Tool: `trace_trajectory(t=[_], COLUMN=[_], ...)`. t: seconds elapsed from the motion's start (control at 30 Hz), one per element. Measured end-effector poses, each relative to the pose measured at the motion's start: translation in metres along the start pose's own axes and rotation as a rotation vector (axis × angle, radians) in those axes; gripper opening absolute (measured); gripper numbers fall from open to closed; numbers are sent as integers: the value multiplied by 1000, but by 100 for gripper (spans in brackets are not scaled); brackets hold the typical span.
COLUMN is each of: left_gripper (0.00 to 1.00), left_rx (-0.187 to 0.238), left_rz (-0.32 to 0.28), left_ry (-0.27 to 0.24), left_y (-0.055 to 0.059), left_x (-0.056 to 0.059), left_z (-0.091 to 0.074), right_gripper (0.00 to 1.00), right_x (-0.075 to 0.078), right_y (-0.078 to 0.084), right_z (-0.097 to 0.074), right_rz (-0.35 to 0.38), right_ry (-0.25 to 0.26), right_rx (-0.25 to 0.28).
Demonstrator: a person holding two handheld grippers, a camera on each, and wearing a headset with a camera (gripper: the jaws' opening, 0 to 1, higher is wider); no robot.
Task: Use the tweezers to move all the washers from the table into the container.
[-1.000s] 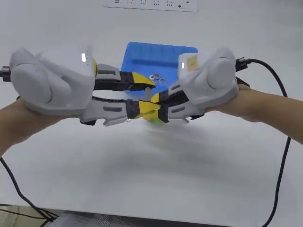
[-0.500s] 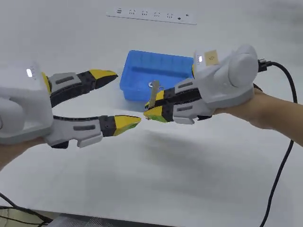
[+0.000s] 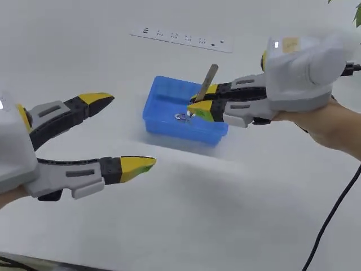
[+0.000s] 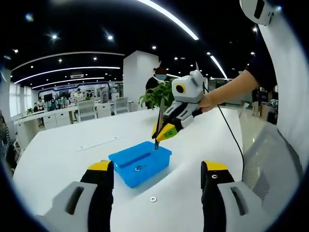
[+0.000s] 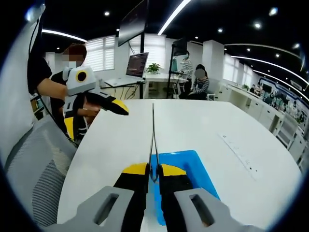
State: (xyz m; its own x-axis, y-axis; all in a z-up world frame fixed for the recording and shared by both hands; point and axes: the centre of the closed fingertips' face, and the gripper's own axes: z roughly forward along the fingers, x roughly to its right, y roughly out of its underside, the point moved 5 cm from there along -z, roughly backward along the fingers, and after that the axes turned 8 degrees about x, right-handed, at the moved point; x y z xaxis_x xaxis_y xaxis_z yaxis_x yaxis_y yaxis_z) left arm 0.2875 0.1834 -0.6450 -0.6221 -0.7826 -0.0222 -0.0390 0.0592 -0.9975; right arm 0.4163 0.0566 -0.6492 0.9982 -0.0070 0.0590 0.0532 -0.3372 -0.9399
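Observation:
My right gripper [image 3: 198, 107] is shut on the metal tweezers [image 3: 207, 79], which slant with the long end up and the lower tip over the blue container [image 3: 163, 90]. A few washers [image 3: 181, 117] lie inside it. In the right gripper view the jaws [image 5: 153, 169] pinch the tweezers [image 5: 153, 130] above the container [image 5: 193, 169]. My left gripper [image 3: 133, 130] stands open and empty to the left of the container. In the left gripper view one washer [image 4: 153, 198] lies on the table just in front of the container [image 4: 145, 157], between my open jaws [image 4: 158, 166].
A white power strip [image 3: 180, 39] lies at the back of the white table [image 3: 225, 214]. A black cable [image 3: 333, 214] hangs from the right gripper. Desks, chairs and people stand in the office behind.
The left gripper has let go near the tweezers, opened wide and drawn back to the left. The right gripper has carried the tweezers up and right, over the container.

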Motion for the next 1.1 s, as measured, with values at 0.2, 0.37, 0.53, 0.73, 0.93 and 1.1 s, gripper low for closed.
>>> trace_trajectory(t=[0.2,0.37,0.53,0.73,0.93,1.1], left_gripper=[93,99,99,99,99,99], left_rx=[-12,-14,-8,-37,-30,-41], left_rz=[-18,-28,-35,-44,-67,-62], left_ry=[-20,-31,-41,-61,-113,-114], left_y=[3,1,-1,9,7,6], left_x=[-2,-1,-1,-3,-10,-9], left_z=[-7,-9,-12,-21,-31,-30], right_gripper=[9,9,9,9,10,10], right_x=[22,34,38,43,49,49], right_y=[8,24,41,72,72,69], right_z=[3,17,32,39,38,39], right_rz=[33,65,87,107,139,145], right_ry=[55,79,72,95,112,106], right_rx=[-12,-32,-62,-129,-97,-91])
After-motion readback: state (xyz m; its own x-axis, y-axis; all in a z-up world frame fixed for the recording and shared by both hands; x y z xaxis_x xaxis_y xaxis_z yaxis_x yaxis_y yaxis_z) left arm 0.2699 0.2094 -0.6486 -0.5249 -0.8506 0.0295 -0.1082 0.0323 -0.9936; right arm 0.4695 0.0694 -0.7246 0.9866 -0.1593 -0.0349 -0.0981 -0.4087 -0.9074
